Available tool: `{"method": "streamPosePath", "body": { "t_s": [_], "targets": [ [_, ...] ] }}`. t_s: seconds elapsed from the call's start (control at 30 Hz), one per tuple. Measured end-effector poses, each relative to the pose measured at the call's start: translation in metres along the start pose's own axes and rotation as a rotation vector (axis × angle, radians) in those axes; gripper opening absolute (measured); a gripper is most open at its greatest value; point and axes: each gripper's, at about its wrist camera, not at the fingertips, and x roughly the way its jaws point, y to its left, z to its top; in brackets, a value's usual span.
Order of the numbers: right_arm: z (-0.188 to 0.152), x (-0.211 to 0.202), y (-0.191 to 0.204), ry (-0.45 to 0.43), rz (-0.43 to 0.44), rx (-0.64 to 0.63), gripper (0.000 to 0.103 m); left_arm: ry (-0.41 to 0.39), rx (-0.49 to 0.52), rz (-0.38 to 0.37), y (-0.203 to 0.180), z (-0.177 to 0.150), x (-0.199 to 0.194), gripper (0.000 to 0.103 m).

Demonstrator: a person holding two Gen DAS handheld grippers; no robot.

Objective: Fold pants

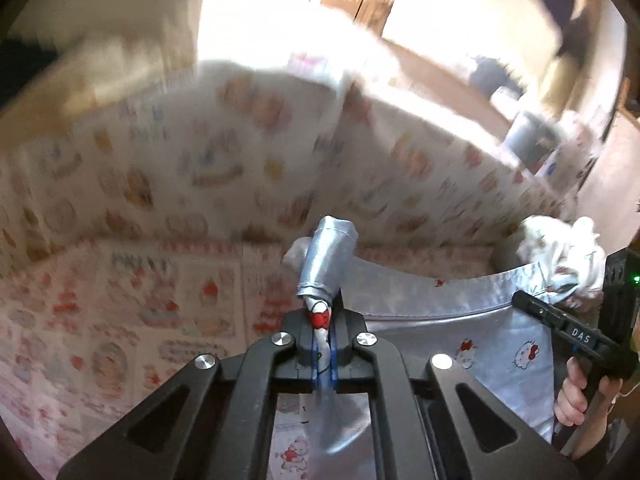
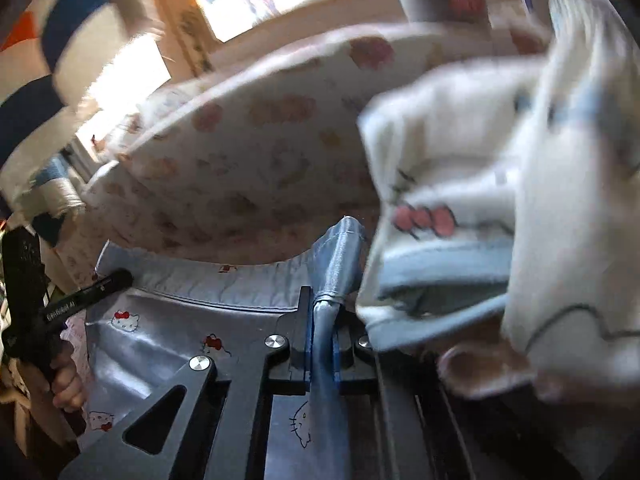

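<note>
Light blue satin pants [image 1: 440,304] printed with small cat faces hang stretched between my two grippers above a bed. In the left wrist view my left gripper [image 1: 322,316] is shut on a bunched edge of the pants, and a fold of the cloth sticks up past its fingertips. My right gripper [image 1: 524,302] shows at the right of that view, held by a hand [image 1: 580,396]. In the right wrist view my right gripper [image 2: 323,320] is shut on another bunched edge of the pants [image 2: 168,320]. My left gripper [image 2: 120,278] shows at the far left, on the same edge.
A bed cover [image 1: 180,168] with a pink and orange cartoon print lies under and behind the pants. A crumpled white garment [image 2: 500,200] with a cat print sits close at the right, partly over the right gripper's frame. The background is blurred and brightly lit.
</note>
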Motion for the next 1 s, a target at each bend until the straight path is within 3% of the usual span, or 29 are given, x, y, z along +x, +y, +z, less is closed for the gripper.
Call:
{"method": "streamPosePath", "body": {
  "t_s": [0.17,0.3,0.63,0.9,1.0],
  "targets": [
    [0.009,-0.041,0.02,-0.144,0.03,-0.072,0.006,-0.156,0.047,-0.012,-0.005,0.009,-0.054,0.003],
    [0.01,-0.075,0.034,-0.225,0.071,-0.138,0.007,-0.201,0.132,-0.031,-0.011,0.002,-0.091,0.003],
    [-0.055,-0.118,0.026,-0.156,0.088,-0.2,0.007,-0.058,0.235,-0.055,-0.018,-0.068,-0.11,0.004],
    [-0.092,-0.118,0.01,-0.021,0.102,-0.169,0.007,0.105,0.216,-0.068,-0.014,-0.111,-0.106,0.004],
    [-0.105,-0.119,0.003,0.016,0.13,-0.129,0.007,0.127,0.217,-0.068,-0.014,-0.12,-0.111,0.004]
  ]
}}
